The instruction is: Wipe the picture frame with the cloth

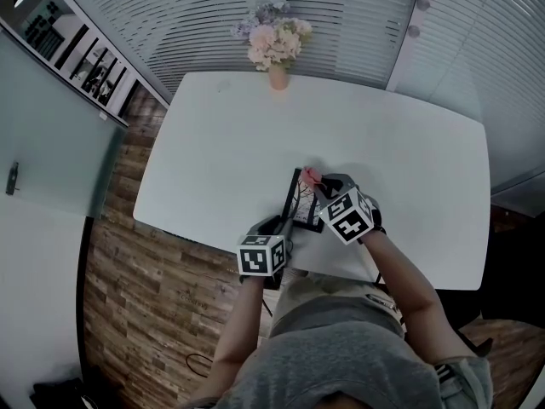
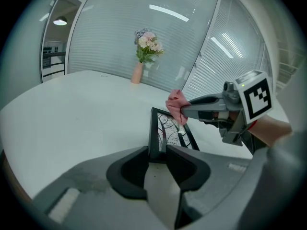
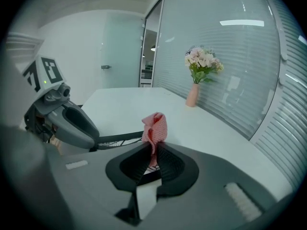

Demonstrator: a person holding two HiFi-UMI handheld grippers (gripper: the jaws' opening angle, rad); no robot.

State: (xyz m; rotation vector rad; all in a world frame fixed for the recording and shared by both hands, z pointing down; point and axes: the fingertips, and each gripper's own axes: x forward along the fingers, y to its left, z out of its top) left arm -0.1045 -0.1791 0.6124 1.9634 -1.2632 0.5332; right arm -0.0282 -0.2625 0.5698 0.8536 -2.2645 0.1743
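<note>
My left tongs (image 2: pixel 157 152) are clenched on the near edge of the black picture frame (image 2: pixel 170 128), which sits above the front edge of the white table (image 1: pixel 221 143); whether it rests on the top I cannot tell. The picture behind its glass is a drawing of dark tree branches. My right tongs (image 3: pixel 153 152) are pinched on a bunched pink cloth (image 3: pixel 155 127), and the cloth touches the frame's far right corner. The only print I can make out is the black-and-white square pattern on each marker cube (image 1: pixel 261 256); it is not lettering. Both my forearms (image 1: pixel 409 275) are bare and reach forward from a grey shirt, the right one coming in at a slant so that the two tongs meet close together over the frame. A pink vase of flowers (image 1: pixel 278 45) stands at the table's far edge.
</note>
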